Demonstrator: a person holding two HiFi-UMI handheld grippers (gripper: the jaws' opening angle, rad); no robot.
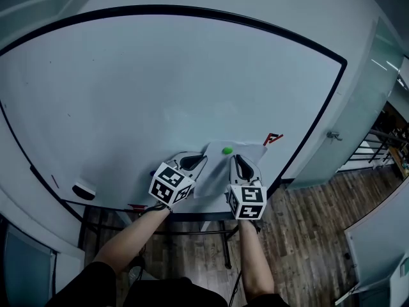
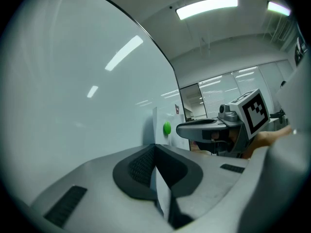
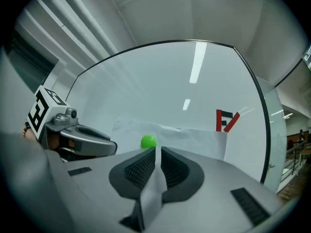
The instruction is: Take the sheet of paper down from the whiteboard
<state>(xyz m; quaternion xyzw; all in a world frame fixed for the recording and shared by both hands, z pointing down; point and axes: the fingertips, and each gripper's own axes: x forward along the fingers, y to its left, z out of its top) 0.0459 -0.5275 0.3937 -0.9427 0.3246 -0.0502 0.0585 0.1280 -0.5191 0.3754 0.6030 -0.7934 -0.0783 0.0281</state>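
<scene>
You have two hand-held grippers on the one sheet of paper [image 1: 217, 174]: the left hand-held gripper [image 1: 199, 161] is clamped on its left edge and the right hand-held gripper [image 1: 238, 162] on its lower edge. One green magnet [image 1: 227, 150] pins the sheet's top to the whiteboard [image 1: 160, 88].

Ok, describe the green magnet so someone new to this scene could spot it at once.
On the big whiteboard, find the white sheet of paper near the lower right edge. The green magnet sits by the sheet's top edge, the only round green dot, unlike the angular red and black mark beyond the sheet's right corner.
</scene>
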